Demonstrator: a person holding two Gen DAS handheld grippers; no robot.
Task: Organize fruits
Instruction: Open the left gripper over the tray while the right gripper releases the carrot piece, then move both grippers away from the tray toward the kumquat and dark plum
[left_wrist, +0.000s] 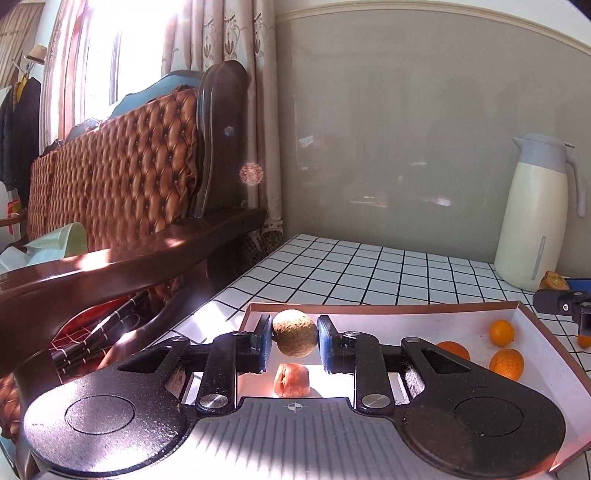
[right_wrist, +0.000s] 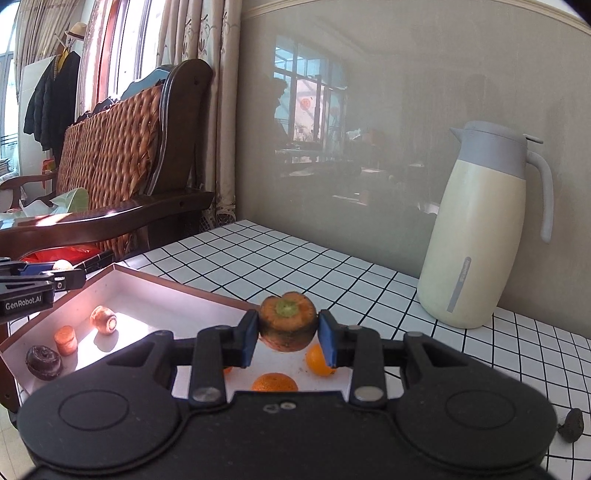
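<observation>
My left gripper (left_wrist: 294, 343) is shut on a round, rough tan fruit (left_wrist: 294, 328) and holds it above the left end of a white tray with a brown rim (left_wrist: 369, 306). Under it in the tray lies a reddish chunk (left_wrist: 291, 379). Three oranges (left_wrist: 506, 363) sit at the tray's right end. My right gripper (right_wrist: 288, 334) is shut on an orange-brown fruit with a green centre (right_wrist: 287, 317), above the oranges (right_wrist: 274, 382). The tray (right_wrist: 177, 286) also holds a dark round fruit (right_wrist: 43, 362), an orange stub (right_wrist: 66, 339) and a pale brown piece (right_wrist: 104, 319).
A cream and grey thermos jug (right_wrist: 476, 236) stands on the checked tabletop (right_wrist: 295, 254) at the back right, against the wall. A small dark lump (right_wrist: 571, 424) lies on the table at the right. A wooden sofa with a tufted cushion (left_wrist: 122, 173) borders the table's left side.
</observation>
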